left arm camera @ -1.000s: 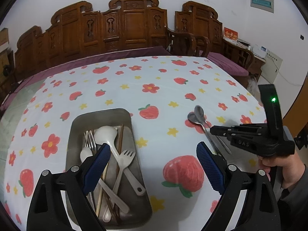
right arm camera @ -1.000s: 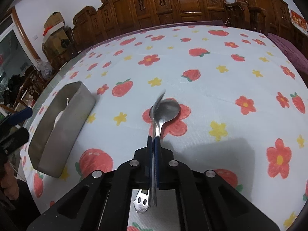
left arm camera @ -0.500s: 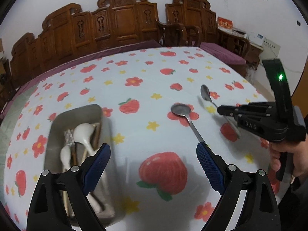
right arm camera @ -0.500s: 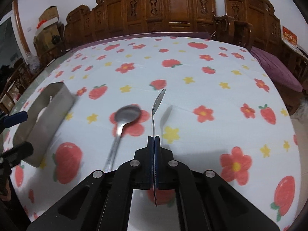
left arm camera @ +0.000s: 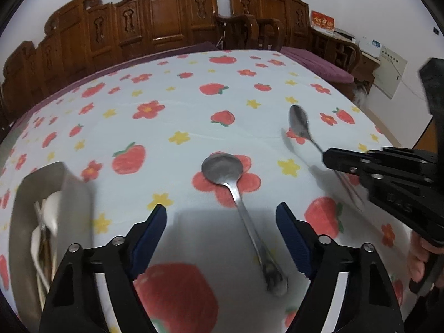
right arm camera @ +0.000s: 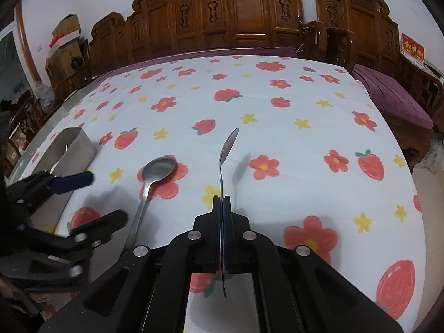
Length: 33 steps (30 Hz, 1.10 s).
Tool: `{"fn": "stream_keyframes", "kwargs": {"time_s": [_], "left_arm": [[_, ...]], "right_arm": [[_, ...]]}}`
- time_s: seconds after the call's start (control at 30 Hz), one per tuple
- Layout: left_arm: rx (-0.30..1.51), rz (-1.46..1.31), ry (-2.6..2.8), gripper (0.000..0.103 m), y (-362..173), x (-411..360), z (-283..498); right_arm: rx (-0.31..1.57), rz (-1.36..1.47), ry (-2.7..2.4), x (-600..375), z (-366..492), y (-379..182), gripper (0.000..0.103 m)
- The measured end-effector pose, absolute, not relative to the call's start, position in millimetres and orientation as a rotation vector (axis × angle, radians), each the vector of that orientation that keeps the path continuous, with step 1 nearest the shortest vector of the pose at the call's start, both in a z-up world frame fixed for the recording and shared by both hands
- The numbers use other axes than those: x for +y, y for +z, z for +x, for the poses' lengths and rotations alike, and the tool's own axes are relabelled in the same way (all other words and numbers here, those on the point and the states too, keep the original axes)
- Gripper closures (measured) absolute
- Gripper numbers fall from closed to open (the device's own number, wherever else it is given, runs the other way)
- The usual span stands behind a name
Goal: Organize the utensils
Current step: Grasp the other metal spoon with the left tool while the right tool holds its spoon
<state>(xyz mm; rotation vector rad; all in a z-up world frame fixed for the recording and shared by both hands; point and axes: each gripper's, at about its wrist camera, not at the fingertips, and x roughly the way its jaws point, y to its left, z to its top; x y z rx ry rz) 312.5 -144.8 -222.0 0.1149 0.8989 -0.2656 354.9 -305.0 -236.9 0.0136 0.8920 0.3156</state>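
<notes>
Lying flat on the worktop, bowl up and handle pointing back toward the camera, the large steel spoon sits on a red flower of the printed cloth, set apart from the rest so it can be taken on its own. The left gripper hangs over the handle with the shaft between its blue pads, which touch nothing; its jaws are closing from a wide spread, and that spread suits a low thin handle that has to be straddled before it is pinched. My reading is that this spoon is the next pick.

A second, slimmer spoon is off the cloth. The right gripper has its pads pressed tight on the handle, so the spoon stands on edge with its bowl forward and throws a shadow on the cloth beside it. Seen from the left wrist, it juts from the right gripper's black nose, the holding hand partly visible at the edge.

To the left stands the metal tray, well apart from both spoons. It holds a white spoon and other utensils too blurred to name. Probably the sorting draws from there, with the steel spoons grouped out on the open cloth.

Carved wooden chairs ring the far side.
</notes>
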Motion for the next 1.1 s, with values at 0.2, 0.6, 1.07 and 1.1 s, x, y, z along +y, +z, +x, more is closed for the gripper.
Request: {"fn": "stream_keyframes", "kwargs": {"time_s": [0.2, 0.6, 1.07, 1.1], "left_arm": [[0.955, 0.084, -0.274, 0.052, -233, -156, 333], [0.981, 0.084, -0.242, 0.075, -242, -161, 345], [0.966, 0.133, -0.275, 0.098, -225, -147, 316], [0.959, 0.13, -0.275, 0.098, -222, -145, 313]], "right_arm": [[0.876, 0.047, 0.317, -312, 355, -230, 0.101], [0.873, 0.04, 0.324, -309, 352, -229, 0.101], [0.851, 0.014, 0.347, -296, 346, -223, 0.101], [0.849, 0.014, 0.349, -294, 345, -221, 0.101]]}}
